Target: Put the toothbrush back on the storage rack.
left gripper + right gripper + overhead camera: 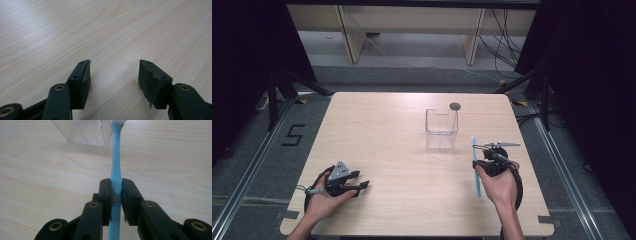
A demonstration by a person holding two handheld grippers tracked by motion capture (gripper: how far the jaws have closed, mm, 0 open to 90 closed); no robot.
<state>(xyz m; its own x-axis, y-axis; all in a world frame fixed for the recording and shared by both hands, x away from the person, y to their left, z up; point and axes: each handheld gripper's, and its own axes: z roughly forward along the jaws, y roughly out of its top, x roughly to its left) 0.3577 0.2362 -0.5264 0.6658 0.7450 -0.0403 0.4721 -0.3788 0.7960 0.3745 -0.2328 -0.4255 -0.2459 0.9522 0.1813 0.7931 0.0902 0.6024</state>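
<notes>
Right tool [116, 195] was clamped on a blue toothbrush [115, 160], its head seemingly near the clear container [441, 121]; left tool [113, 77] rested on the tabletop [387, 130], jaws apart, holding nothing

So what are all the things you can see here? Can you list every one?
toothbrush: one, light blue, clamped between the right gripper's jaws, bristle end towards the clear box
clear box: one, see-through plastic, open on top, standing past the middle of the table
small round thing: one, dark grey, flat on the table just behind the box; too small to tell what it is
table: one, pale wood
number 5: one, black tape, on the grey floor to the left of the table
left gripper: one, black, jaws open, nothing between them, low over bare wood
right gripper: one, black, shut on the toothbrush
hands: two, one holding each gripper
</notes>
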